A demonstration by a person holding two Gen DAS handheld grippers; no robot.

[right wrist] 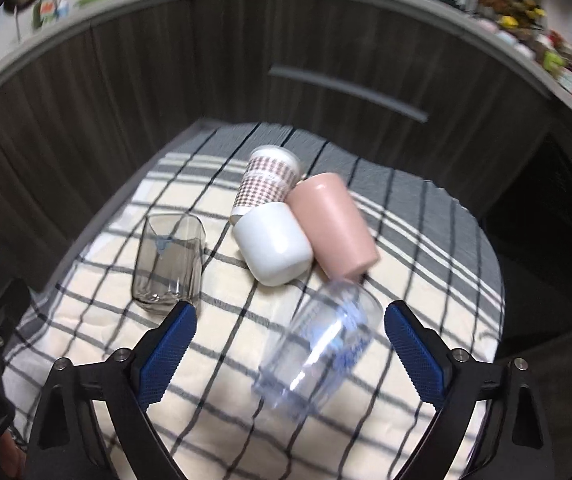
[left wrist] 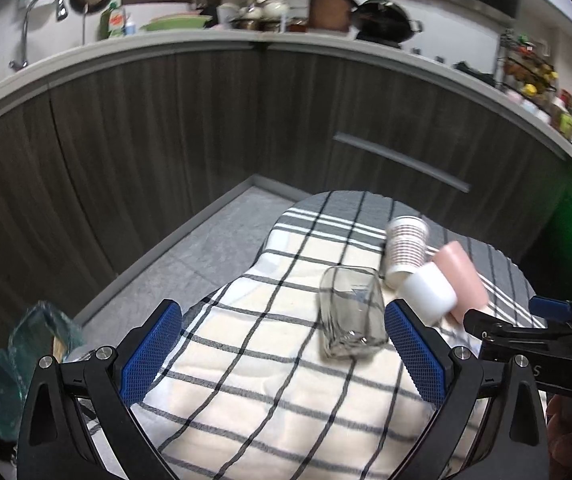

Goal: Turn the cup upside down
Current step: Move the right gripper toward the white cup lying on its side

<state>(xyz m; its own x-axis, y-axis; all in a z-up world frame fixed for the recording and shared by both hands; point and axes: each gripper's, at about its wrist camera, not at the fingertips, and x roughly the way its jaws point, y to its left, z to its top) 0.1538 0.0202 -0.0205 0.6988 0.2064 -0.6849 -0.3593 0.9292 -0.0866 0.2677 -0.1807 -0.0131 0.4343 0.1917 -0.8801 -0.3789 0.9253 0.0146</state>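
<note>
Right gripper [right wrist: 290, 344] fingers spread wide, clear plastic cup [right wrist: 318, 348] lying tilted between them at lower centre, blurred; contact unclear. Left gripper [left wrist: 281, 344] fingers spread, holding nothing; glass tumbler [left wrist: 352, 312] just beside right pad. Beyond, mid-frame on checked cloth [right wrist: 213, 380]: white cup [right wrist: 271, 244], pink cup [right wrist: 332, 224], patterned paper cup [right wrist: 267, 182] clustered, touching.

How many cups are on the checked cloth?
5. Glass cup at the left; patterned paper cup at the far side; white cup and pink cup in the middle; clear plastic cup nearest the right gripper.
</note>
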